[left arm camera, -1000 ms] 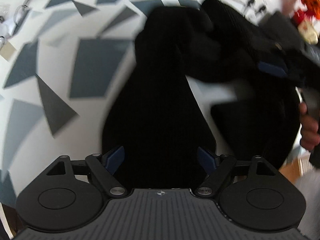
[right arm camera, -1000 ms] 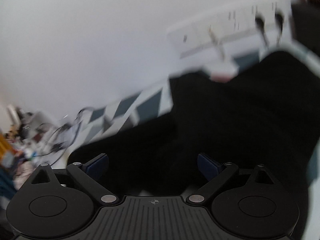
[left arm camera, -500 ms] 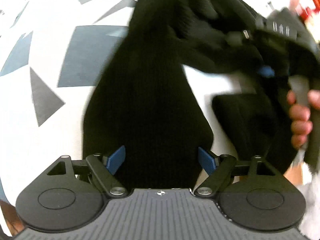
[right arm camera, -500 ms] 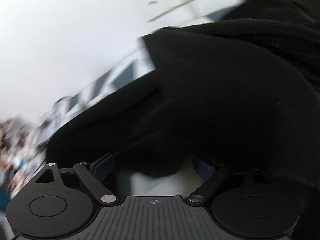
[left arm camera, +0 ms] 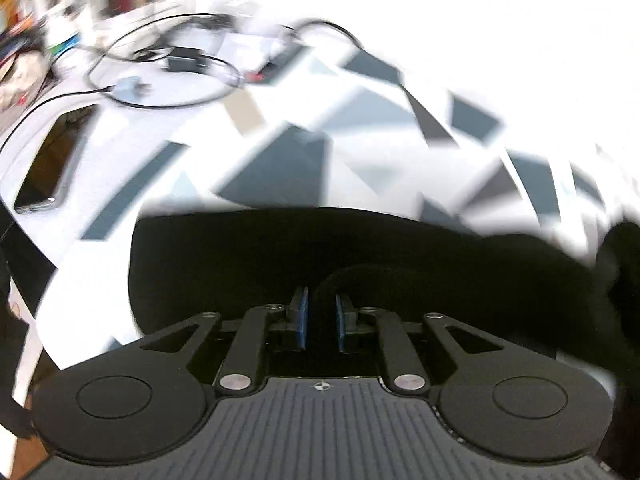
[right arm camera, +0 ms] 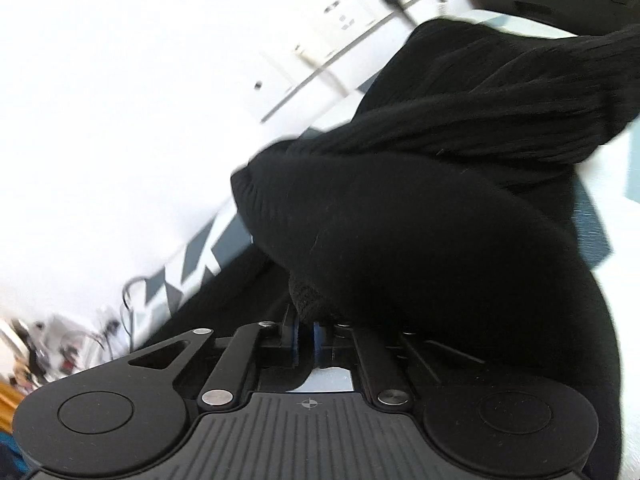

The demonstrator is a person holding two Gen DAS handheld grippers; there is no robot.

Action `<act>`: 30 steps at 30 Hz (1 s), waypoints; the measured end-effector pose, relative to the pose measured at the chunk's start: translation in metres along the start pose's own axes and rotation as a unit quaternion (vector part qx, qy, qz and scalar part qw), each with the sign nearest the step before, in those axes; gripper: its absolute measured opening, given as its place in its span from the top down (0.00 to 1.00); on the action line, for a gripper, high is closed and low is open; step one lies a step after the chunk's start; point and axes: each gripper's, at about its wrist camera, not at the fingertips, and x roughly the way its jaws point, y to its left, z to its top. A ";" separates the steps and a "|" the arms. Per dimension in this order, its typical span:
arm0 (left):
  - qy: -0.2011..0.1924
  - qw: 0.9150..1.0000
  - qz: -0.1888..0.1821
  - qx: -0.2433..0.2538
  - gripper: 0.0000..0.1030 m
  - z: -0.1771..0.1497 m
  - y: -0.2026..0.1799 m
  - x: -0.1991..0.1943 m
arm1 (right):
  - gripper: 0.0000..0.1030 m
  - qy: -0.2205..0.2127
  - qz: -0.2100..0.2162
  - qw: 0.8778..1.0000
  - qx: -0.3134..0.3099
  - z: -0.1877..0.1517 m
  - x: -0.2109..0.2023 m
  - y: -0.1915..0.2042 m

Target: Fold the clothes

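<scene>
Left wrist view: a fold of the black garment, spread on the patterned cloth, is pinched by the left gripper, just closed. Another fold is clamped by the right gripper, likewise just closed.

Both cameras sit just behind their fingers, very near. The left looks down across the patterned table; the right tilts toward the wall. Both share the black garment.
</scene>
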 end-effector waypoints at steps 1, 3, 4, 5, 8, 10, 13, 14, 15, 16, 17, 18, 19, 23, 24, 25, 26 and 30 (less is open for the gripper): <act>0.003 1.000 -0.010 -0.013 0.85 0.004 0.006 0.000 | 0.95 0.002 -0.003 1.000 0.003 0.000 -0.004 -0.001; 0.012 0.999 -0.024 -0.029 0.82 0.006 0.013 0.001 | 0.95 0.017 -0.015 1.000 -0.002 -0.001 -0.007 -0.001; 0.017 0.999 -0.027 -0.030 0.79 0.003 0.015 0.003 | 0.94 0.032 -0.026 0.999 -0.014 -0.002 -0.006 -0.001; 0.026 0.999 -0.022 -0.031 0.76 -0.006 0.017 0.006 | 0.92 0.047 -0.037 0.998 -0.026 -0.004 -0.004 -0.001; 0.037 0.997 -0.034 -0.050 0.71 -0.031 0.033 0.008 | 0.83 0.077 -0.053 0.995 -0.039 -0.009 -0.005 -0.001; 0.031 0.994 -0.069 -0.075 0.65 -0.046 0.044 -0.001 | 0.77 0.082 -0.054 0.994 -0.045 -0.013 -0.010 0.001; 0.020 0.986 -0.122 -0.112 0.44 -0.067 0.058 -0.019 | 0.71 0.075 -0.047 0.993 -0.081 -0.016 -0.017 0.016; 0.018 0.982 -0.139 -0.126 0.43 -0.072 0.063 -0.025 | 0.69 0.074 -0.043 0.992 -0.093 -0.017 -0.019 0.023; 0.017 0.978 -0.155 -0.137 0.42 -0.074 0.066 -0.029 | 0.68 0.077 -0.037 0.991 -0.101 -0.018 -0.019 0.029; 0.019 0.975 -0.166 -0.147 0.40 -0.076 0.068 -0.032 | 0.65 0.083 -0.030 0.990 -0.108 -0.020 -0.020 0.034; 0.022 0.972 -0.177 -0.156 0.39 -0.078 0.071 -0.035 | 0.64 0.089 -0.025 0.990 -0.107 -0.021 -0.015 0.038; 0.029 0.966 -0.195 -0.170 0.39 -0.079 0.075 -0.036 | 0.64 0.097 -0.022 0.990 -0.100 -0.021 -0.010 0.038; 0.036 0.959 -0.213 -0.184 0.37 -0.080 0.079 -0.036 | 0.63 0.103 -0.023 0.991 -0.087 -0.021 -0.003 0.035; 0.075 0.920 -0.318 -0.216 0.30 -0.098 0.093 -0.031 | 0.64 0.120 -0.032 0.992 -0.026 -0.023 0.018 0.014; 0.084 0.912 -0.337 -0.219 0.29 -0.104 0.095 -0.029 | 0.64 0.120 -0.033 0.992 -0.011 -0.024 0.020 0.008; 0.081 0.920 -0.314 -0.219 0.28 -0.108 0.098 -0.028 | 0.64 0.120 -0.034 0.992 0.004 -0.025 0.022 0.002; 0.077 0.929 -0.288 -0.219 0.28 -0.112 0.101 -0.027 | 0.64 0.119 -0.033 0.992 0.013 -0.024 0.024 -0.001; 0.058 0.911 -0.269 -0.307 0.28 -0.117 0.123 -0.006 | 0.63 0.125 -0.043 0.991 0.031 -0.023 0.033 -0.008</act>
